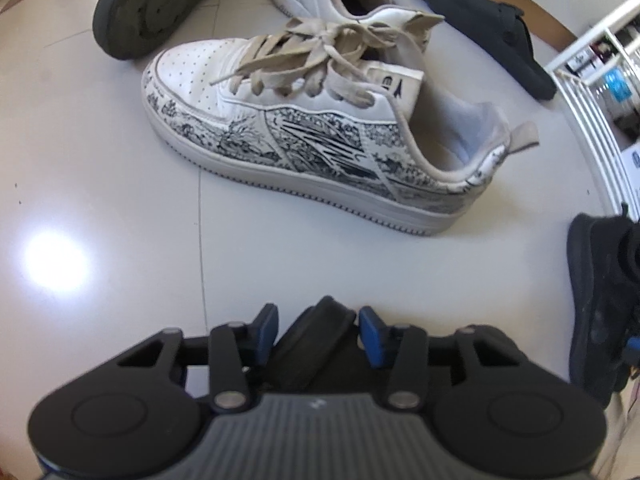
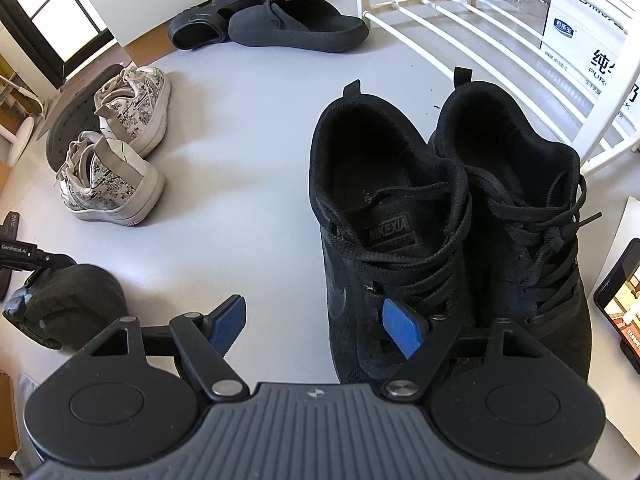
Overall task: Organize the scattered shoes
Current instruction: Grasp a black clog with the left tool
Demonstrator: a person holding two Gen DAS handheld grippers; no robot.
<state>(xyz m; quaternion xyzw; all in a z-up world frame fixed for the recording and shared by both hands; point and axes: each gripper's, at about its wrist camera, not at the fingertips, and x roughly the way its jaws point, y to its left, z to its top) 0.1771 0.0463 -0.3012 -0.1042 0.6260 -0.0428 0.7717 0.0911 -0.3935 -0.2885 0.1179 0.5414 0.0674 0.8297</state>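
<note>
Only in the right wrist view: white rack [image 2: 440, 12] at 1 o'clock, a pair of black sneakers [image 2: 400, 220] side by side on the floor [image 2: 248, 160] before it, two dark clogs [image 2: 296, 24] at 12 o'clock, a phone [image 2: 620, 300] at 3 o'clock. Only in the left wrist view: close look at one patterned white sneaker [image 1: 320, 140], its mate behind at 12 o'clock, an upturned grey-green sole [image 1: 152, 4] at 11 o'clock.

Black sneakers: heels at 12 o'clock, toes at 6 o'clock, long axis straight toward the camera. Right gripper [image 2: 314, 320] above the left one's toe, jaws wide and gripping nothing; right pad over the laces, left pad over bare floor, the shoe's side edge between them.

Patterned white sneaker: upright on its sole, toe at 10 o'clock, heel at 4 o'clock, well beyond the left gripper [image 1: 318, 320] at 12 o'clock.

Dark shoe [image 1: 320, 340] between the left jaws, narrow, pads right at its sides; cannot tell whether pressing. Same dark shoe at 8 o'clock in the right view.
</note>
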